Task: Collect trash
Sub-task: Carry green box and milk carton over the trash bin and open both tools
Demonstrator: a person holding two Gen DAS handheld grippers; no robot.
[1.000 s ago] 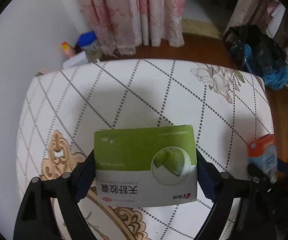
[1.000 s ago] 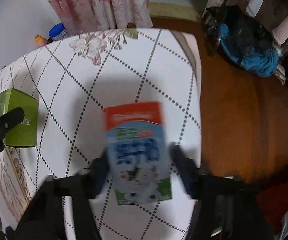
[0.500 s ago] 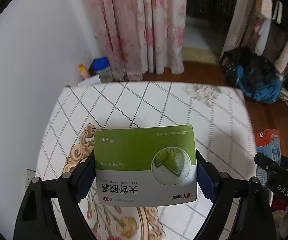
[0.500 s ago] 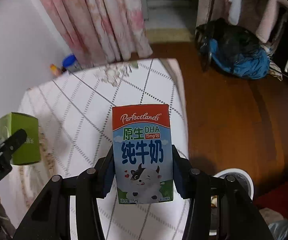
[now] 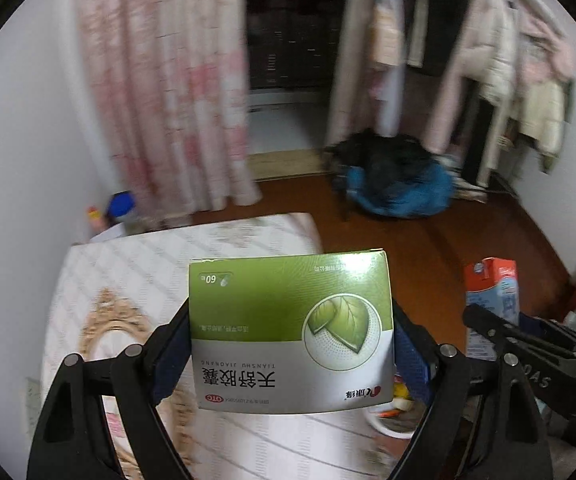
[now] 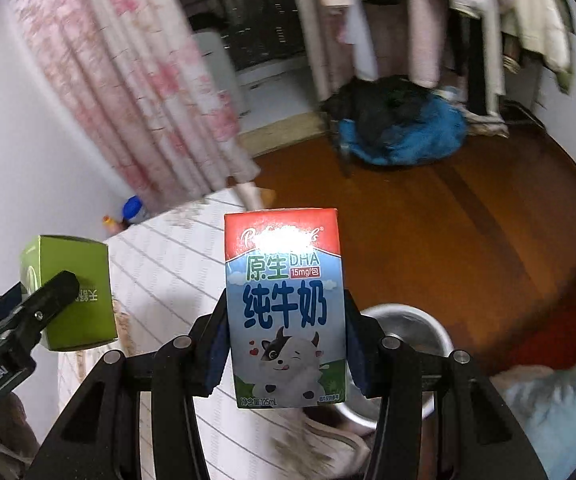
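Note:
My left gripper (image 5: 291, 354) is shut on a green and white medicine box (image 5: 291, 334), held flat above the table's right edge. My right gripper (image 6: 285, 350) is shut on a small milk carton (image 6: 284, 308) with a red top and a cartoon cow, held upright. In the right wrist view the medicine box (image 6: 72, 292) shows at the left in the other gripper. The milk carton (image 5: 491, 300) appears at the right of the left wrist view. A white round bin (image 6: 416, 330) stands on the floor just behind and to the right of the carton; its rim (image 5: 384, 426) peeks out under the medicine box.
The table with a white diamond-pattern cloth (image 5: 167, 280) lies below left. Pink floral curtains (image 5: 167, 92) hang behind it, with a blue-capped bottle (image 5: 121, 206) at their foot. A blue and black bag (image 6: 400, 128) sits on the brown wooden floor (image 6: 468, 240). Clothes hang at the back right.
Both grippers have lifted and swung right, away from the table, each still holding its item. The floor and the white bin have come into view beneath them.

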